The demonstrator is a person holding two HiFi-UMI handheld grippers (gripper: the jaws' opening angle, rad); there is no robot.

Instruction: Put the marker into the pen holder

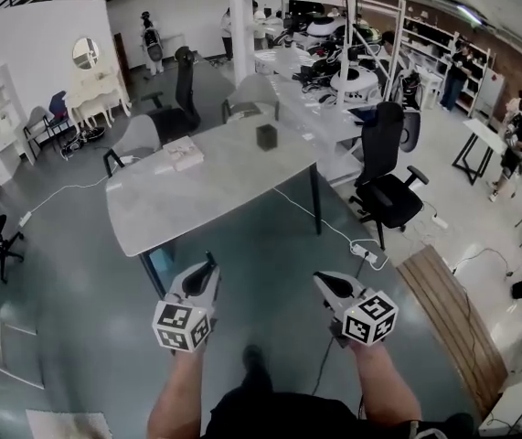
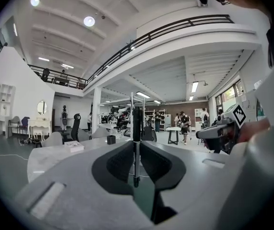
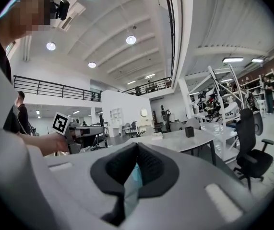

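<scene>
A dark marker point(image 2: 137, 128) stands upright between the jaws of my left gripper point(image 2: 137, 145), which is shut on it. In the head view its tip pokes up from the left gripper point(image 1: 209, 265). The pen holder point(image 1: 267, 136), a small black cup, stands on the grey table point(image 1: 215, 186) well ahead of both grippers; it also shows as the small black pen holder point(image 2: 111, 139) and pen holder point(image 3: 189, 132). My right gripper point(image 1: 320, 282) is held over the floor, and its jaws point(image 3: 137, 147) are shut with nothing in them.
A white box point(image 1: 180, 154) lies on the table's left part. A black office chair point(image 1: 384, 186) stands right of the table, and grey chairs stand behind it. A power strip point(image 1: 366, 252) with cables lies on the floor. Wooden boards point(image 1: 452, 318) are at the right.
</scene>
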